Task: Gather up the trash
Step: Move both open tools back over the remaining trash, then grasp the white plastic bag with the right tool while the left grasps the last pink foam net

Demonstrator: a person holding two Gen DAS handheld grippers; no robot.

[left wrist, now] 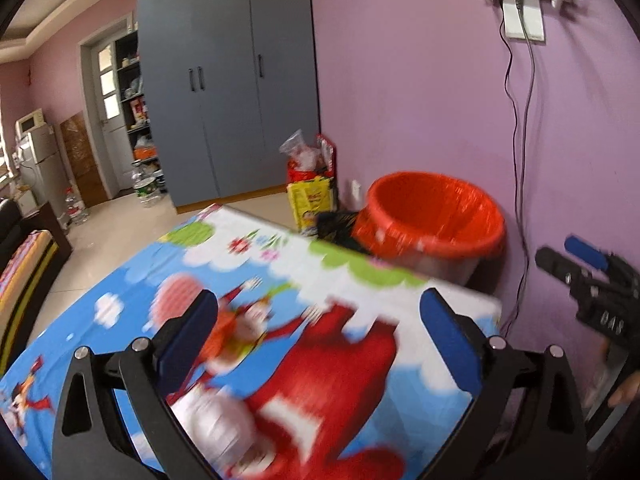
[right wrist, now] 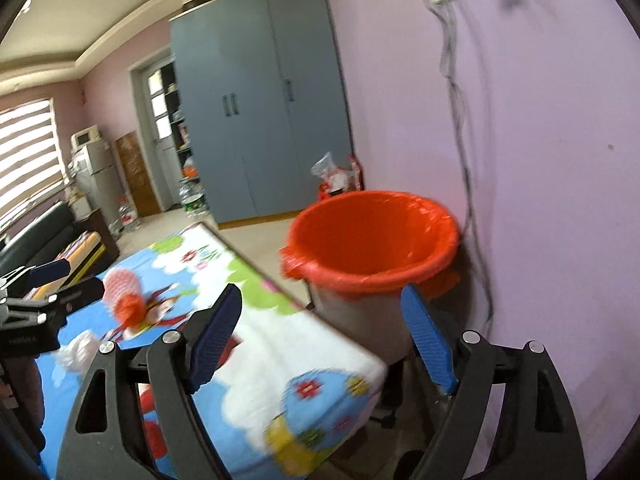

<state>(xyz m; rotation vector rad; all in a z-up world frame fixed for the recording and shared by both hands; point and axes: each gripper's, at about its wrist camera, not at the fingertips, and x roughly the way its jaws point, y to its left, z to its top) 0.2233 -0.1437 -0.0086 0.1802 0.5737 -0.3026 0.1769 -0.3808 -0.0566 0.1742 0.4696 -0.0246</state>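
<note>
Both tools released: left tool [left wrist: 320, 320], right tool [right wrist: 320, 332]. Crumpled white trash [right wrist: 78, 354] lies on the desk [right wrist: 320, 360], at nine o'clock of the right tool. Advise squaring the left tool over it; bin [right wrist: 372, 240] stands at twelve o'clock.

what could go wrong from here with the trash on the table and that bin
1. Both views are motion-blurred, so the left gripper may misjudge its closing on the crumpled white paper or the orange wad.
2. The bin stands off the edge of the table, below its top, so a badly placed drop may land on the floor.
3. Cables hang beside the bin; the right gripper could snag them.
</note>
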